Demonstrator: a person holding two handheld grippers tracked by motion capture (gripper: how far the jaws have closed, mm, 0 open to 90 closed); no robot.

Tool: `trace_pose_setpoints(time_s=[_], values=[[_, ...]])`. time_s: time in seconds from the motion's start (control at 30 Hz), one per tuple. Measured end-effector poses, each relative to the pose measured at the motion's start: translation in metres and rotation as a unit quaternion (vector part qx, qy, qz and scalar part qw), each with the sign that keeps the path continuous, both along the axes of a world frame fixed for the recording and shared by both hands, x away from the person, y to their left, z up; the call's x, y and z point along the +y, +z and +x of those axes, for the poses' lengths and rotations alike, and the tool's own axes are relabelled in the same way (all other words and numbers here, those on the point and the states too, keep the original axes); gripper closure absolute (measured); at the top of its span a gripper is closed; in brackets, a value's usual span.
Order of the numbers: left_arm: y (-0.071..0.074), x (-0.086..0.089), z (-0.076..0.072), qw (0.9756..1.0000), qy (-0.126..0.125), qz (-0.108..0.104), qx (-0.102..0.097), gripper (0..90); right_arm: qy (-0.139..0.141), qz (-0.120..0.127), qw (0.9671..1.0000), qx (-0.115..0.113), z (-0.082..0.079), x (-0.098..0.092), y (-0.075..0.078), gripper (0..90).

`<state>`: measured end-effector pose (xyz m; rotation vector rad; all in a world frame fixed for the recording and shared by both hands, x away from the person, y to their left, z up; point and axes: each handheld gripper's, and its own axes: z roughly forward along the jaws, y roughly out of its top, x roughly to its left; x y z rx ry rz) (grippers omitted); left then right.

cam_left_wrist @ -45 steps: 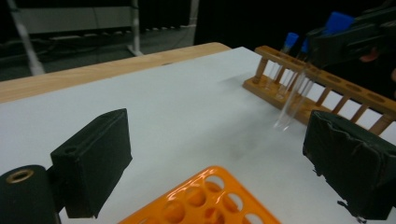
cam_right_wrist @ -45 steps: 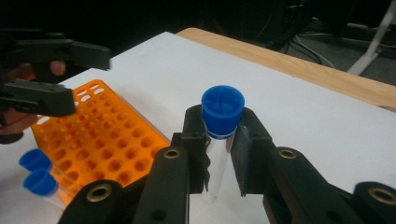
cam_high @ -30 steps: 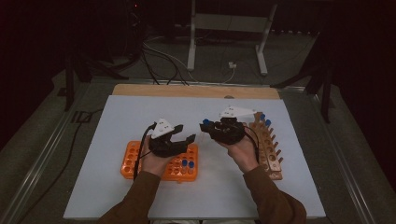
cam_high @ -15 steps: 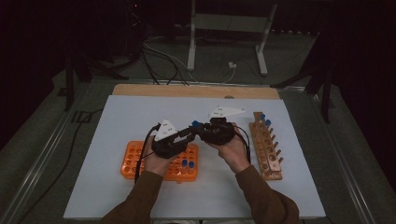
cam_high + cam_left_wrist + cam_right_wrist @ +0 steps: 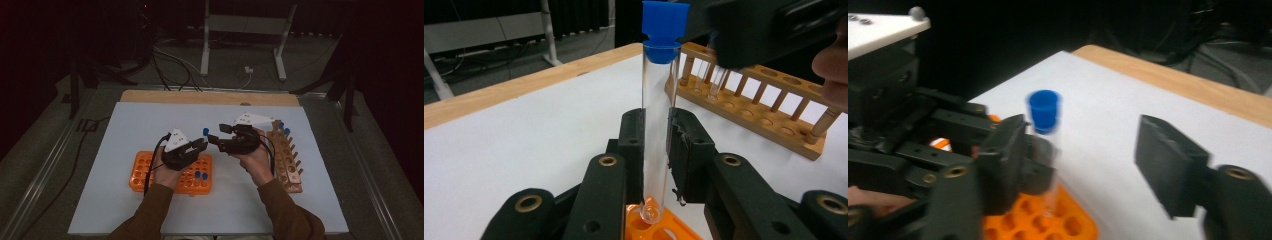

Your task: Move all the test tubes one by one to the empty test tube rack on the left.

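A clear test tube with a blue cap stands upright between the pads of my left gripper, which is shut on it above the orange rack. In the high view the cap shows between the left gripper and the right gripper over the middle of the mat. My right gripper has just been opening. Its jaws now stand wide apart, with the capped tube close beside its left jaw and far from the other.
The orange rack lies under my left hand and holds a few blue-capped tubes. A wooden rack with blue-capped tubes at its far end stands right of my right hand. The white mat covers the table.
The two grippers came together over the middle of the mat. The left jaws closed on the tube, and the right jaws spread apart off it.
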<state>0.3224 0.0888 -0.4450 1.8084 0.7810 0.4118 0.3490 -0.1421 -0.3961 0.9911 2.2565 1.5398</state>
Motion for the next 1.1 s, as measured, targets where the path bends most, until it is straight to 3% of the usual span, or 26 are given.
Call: trace_pose_setpoints(time_s=[0.1, 0.37, 0.53, 1.1], values=[[-0.002, 0.003, 0.0, 1.0, 0.004, -0.005, 0.006, 77.9, -0.028, -0.016, 0.9994, -0.011, 0.001, -0.007, -0.002, 15.0], [-0.006, 0.009, -0.004, 0.9998, 0.008, -0.01, 0.015, 77.9, -0.062, -0.03, 0.9976, 0.002, 0.004, -0.026, -0.015, 4.3], [-0.006, 0.01, -0.009, 0.9999, 0.005, -0.008, 0.014, 77.8, -0.075, -0.045, 0.9961, 0.009, 0.004, -0.041, -0.026, 1.2], [-0.009, 0.022, -0.026, 0.9998, 0.009, -0.008, 0.013, 77.8, -0.122, -0.041, 0.9916, 0.014, -0.01, -0.093, -0.037, 0.0]])
